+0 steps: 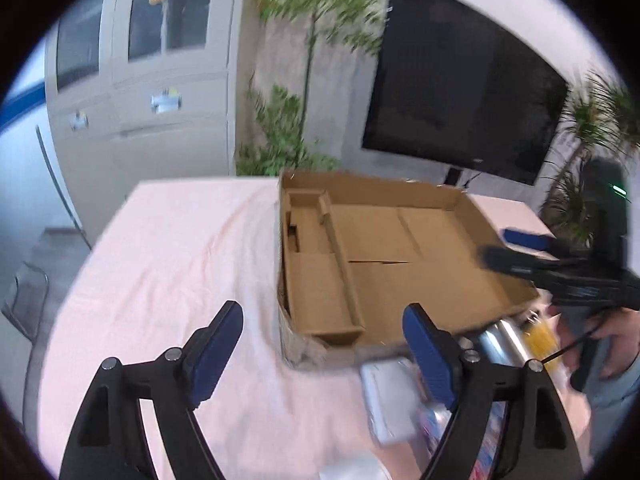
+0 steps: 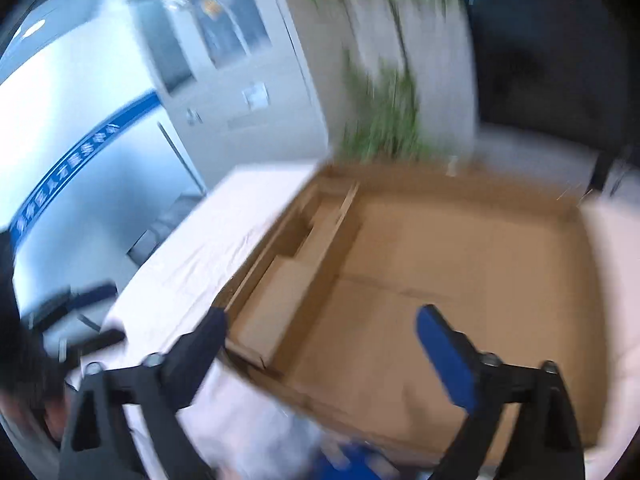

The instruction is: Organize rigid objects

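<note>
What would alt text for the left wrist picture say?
An open, empty-handed left claw hovers over a pink tablecloth before an empty cardboard box. Blurred packaged items lie near the box; the right claw reaches in from the right.

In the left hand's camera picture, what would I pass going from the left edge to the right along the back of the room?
Grey cabinet with glass doors → leafy green climbing plant → large black screen → spiky potted palm.

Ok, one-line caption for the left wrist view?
Open left gripper over the pink cloth, facing an empty cardboard box; right gripper reaches in from the right.
</note>
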`<state>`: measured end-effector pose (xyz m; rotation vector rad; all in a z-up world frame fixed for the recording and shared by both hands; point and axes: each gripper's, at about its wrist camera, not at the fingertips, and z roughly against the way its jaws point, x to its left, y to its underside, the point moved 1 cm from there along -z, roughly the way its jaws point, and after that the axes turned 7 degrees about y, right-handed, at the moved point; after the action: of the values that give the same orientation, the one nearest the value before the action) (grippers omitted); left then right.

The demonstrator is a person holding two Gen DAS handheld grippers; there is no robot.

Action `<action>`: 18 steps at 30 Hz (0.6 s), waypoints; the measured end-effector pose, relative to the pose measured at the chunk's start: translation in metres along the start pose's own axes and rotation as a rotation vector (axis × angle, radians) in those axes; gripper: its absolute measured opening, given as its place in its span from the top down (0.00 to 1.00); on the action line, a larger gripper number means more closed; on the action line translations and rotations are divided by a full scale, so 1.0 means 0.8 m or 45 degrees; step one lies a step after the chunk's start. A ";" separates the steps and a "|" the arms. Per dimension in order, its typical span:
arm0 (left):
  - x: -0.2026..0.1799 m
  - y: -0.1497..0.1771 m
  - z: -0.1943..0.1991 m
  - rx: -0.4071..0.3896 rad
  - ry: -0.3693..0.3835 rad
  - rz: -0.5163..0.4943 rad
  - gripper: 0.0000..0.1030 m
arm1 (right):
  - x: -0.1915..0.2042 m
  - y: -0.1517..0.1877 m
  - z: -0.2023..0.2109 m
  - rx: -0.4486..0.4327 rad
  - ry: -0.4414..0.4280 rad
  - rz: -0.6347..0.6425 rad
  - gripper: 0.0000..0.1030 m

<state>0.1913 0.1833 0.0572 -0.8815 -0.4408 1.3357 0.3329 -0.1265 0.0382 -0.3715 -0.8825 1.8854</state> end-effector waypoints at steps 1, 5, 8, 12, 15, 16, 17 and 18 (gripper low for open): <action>-0.010 0.003 0.020 -0.014 0.000 -0.019 0.20 | -0.006 0.011 0.044 -0.061 0.024 0.032 0.00; -0.048 0.005 0.076 -0.086 -0.087 -0.083 0.20 | -0.022 0.075 0.179 -0.226 0.085 0.065 0.00; -0.074 0.020 0.105 -0.149 -0.152 -0.141 0.11 | -0.030 0.133 0.236 -0.252 0.118 0.057 0.00; -0.104 0.078 0.063 -0.001 -0.016 -0.073 0.01 | -0.031 0.218 0.241 -0.077 0.003 -0.004 0.00; -0.118 0.140 0.002 0.197 0.136 0.066 0.01 | -0.024 0.281 0.209 0.122 -0.093 -0.071 0.01; -0.118 0.158 -0.018 0.241 0.181 0.123 0.01 | -0.018 0.293 0.195 0.175 -0.104 -0.076 0.01; -0.116 0.174 -0.039 0.288 0.219 0.183 0.01 | -0.018 0.307 0.182 0.226 -0.096 -0.078 0.02; -0.115 0.185 -0.054 0.323 0.248 0.229 0.02 | -0.017 0.317 0.173 0.240 -0.088 -0.080 0.02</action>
<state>0.1071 0.0812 -0.0638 -0.8426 -0.0392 1.4169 0.0914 -0.2599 -0.0492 -0.1628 -0.7455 1.9140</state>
